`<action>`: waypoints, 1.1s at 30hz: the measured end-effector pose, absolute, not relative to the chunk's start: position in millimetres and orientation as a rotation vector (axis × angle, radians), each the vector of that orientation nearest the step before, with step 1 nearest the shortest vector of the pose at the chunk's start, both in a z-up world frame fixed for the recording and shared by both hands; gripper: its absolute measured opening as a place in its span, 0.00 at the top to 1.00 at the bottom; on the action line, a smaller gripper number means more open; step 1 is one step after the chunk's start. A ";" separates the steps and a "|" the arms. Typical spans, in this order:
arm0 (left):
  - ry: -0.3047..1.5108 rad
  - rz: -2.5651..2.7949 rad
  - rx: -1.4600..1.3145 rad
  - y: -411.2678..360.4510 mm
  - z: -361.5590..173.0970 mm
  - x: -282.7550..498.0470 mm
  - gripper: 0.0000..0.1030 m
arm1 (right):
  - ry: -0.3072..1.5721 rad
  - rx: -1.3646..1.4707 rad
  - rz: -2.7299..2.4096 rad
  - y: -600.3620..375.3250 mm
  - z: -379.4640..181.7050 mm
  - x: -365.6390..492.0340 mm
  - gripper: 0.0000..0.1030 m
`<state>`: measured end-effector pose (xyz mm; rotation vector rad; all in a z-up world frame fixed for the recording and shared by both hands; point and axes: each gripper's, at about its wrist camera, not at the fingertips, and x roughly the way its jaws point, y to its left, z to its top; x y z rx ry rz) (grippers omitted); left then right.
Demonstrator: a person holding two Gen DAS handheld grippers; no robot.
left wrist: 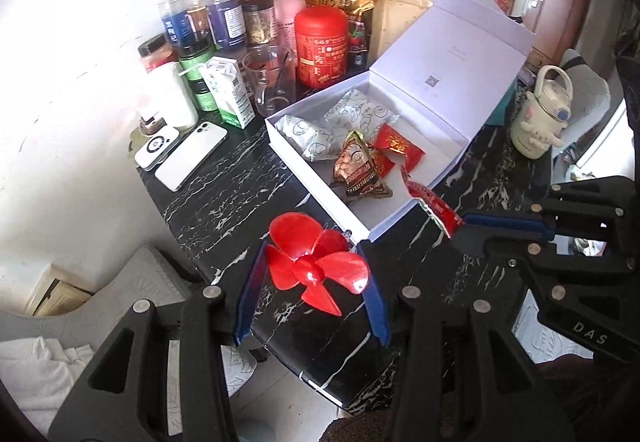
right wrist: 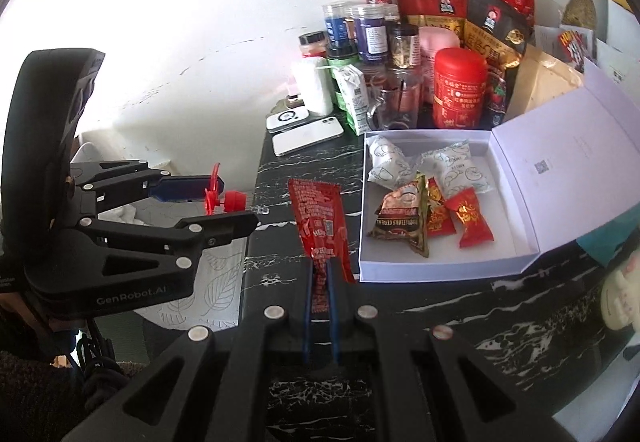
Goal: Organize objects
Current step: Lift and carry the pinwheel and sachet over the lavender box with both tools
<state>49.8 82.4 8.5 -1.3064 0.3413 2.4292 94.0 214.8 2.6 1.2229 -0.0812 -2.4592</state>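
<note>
light: bright daylight | glare: white wall (left wrist: 72,41) blown out | edges: fisheye-bent, dark corners | focus: sharp

Black marble table (left wrist: 224,201) bears white box (left wrist: 320,177), 2 phones (left wrist: 192,157), jars (left wrist: 224,17).

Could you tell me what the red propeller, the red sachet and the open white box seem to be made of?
Red propeller: likely moulded hard plastic, glossy; its blades show bright highlights.
Red sachet: thin flexible film, probably plastic or foil laminate; printed, creased, and it bends above the right gripper.
White box: seemingly rigid paperboard, matte; stiff flat walls and a hinged lid that stands up.
</note>
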 end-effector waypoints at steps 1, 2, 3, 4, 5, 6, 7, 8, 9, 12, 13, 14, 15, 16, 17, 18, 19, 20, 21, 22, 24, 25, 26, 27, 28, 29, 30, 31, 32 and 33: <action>0.331 2.443 -1.315 85.8 8.6 50.3 0.57 | -0.074 1.217 -2.448 217.6 2.6 93.1 0.94; 0.321 2.457 -1.324 88.8 8.7 50.7 0.57 | -0.064 1.213 -2.430 221.1 2.3 91.6 0.94; 0.307 2.473 -1.338 91.8 8.8 50.9 0.57 | -0.051 1.211 -2.412 225.2 2.1 89.8 0.94; 0.280 2.489 -1.349 95.3 9.3 51.5 0.57 | -0.042 1.211 -2.395 229.7 2.8 88.0 0.94; 0.262 2.500 -1.358 98.5 9.4 52.1 0.57 | -0.033 1.207 -2.381 233.7 3.6 86.8 0.94; 0.248 2.515 -1.371 104.0 9.3 52.4 0.57 | -0.019 1.201 -2.370 237.7 4.9 85.7 0.94; 0.242 2.524 -1.379 107.8 8.9 52.3 0.57 | -0.005 1.195 -2.357 242.4 6.1 83.9 0.94; 0.234 2.534 -1.386 111.8 8.7 52.4 0.57 | 0.007 1.190 -2.343 247.7 7.1 81.6 0.94; 0.223 2.541 -1.391 116.2 8.8 52.5 0.57 | 0.016 1.186 -2.330 252.1 7.8 79.7 0.94; 0.206 2.555 -1.405 131.5 8.4 50.6 0.57 | 0.053 1.173 -2.296 266.0 10.1 74.4 0.94; 0.197 2.564 -1.404 137.1 8.7 49.5 0.57 | 0.061 1.170 -2.287 269.8 10.9 73.3 0.94; 0.191 2.571 -1.404 141.7 8.6 48.1 0.57 | 0.073 1.167 -2.277 274.3 11.3 71.9 0.94; 0.186 2.581 -1.406 148.0 8.4 46.6 0.57 | 0.084 1.164 -2.270 278.2 11.6 70.8 0.94; 0.181 2.588 -1.406 152.5 8.1 45.2 0.57 | 0.092 1.162 -2.264 282.7 11.5 69.1 0.94; 0.174 2.592 -1.407 157.0 7.8 43.9 0.57 | 0.098 1.161 -2.256 287.9 11.7 67.4 0.94; 0.166 2.596 -1.406 162.8 7.2 42.3 0.57 | 0.102 1.161 -2.252 292.1 11.3 65.6 0.94; 0.163 2.596 -1.407 166.2 6.6 40.0 0.57 | 0.107 1.159 -2.248 296.8 11.1 63.5 0.94; 0.162 2.594 -1.410 170.9 5.5 37.6 0.57 | 0.112 1.158 -2.243 301.9 11.0 61.1 0.94; 0.161 2.594 -1.411 175.7 4.5 35.2 0.57 | 0.117 1.157 -2.240 306.6 10.6 58.8 0.94; 0.161 2.595 -1.411 181.4 3.3 32.3 0.57 | 0.120 1.158 -2.239 310.3 10.0 56.4 0.94; 0.164 2.593 -1.412 189.1 1.7 27.7 0.57 | 0.122 1.161 -2.234 319.1 7.9 50.7 0.94; 0.166 2.593 -1.413 193.3 0.8 24.9 0.57 | 0.120 1.161 -2.233 322.7 6.8 48.3 0.94; 0.167 2.591 -1.413 195.9 -0.2 22.5 0.57 | 0.119 1.163 -2.231 326.4 5.8 45.7 0.94; 0.167 2.590 -1.415 198.8 -1.3 19.9 0.57 | 0.117 1.163 -2.229 329.7 5.0 42.9 0.94; 0.166 2.590 -1.418 201.5 -2.8 16.8 0.57 | 0.116 1.164 -2.227 333.0 4.2 40.1 0.94; 0.166 2.589 -1.423 203.5 -4.2 14.2 0.57 | 0.117 1.166 -2.224 335.9 3.2 36.9 0.94; 0.164 2.587 -1.428 205.7 -6.0 11.3 0.57 | 0.118 1.167 -2.224 338.0 2.3 34.2 0.94; 0.164 2.583 -1.433 208.0 -8.1 7.5 0.57 | 0.118 1.168 -2.224 340.3 1.3 31.4 0.94; 0.165 2.582 -1.436 209.4 -9.6 4.9 0.57 | 0.116 1.169 -2.221 342.7 0.1 27.9 0.94; 0.169 2.580 -1.440 211.2 -11.3 1.8 0.57 | 0.114 1.171 -2.221 344.7 -1.0 24.7 0.94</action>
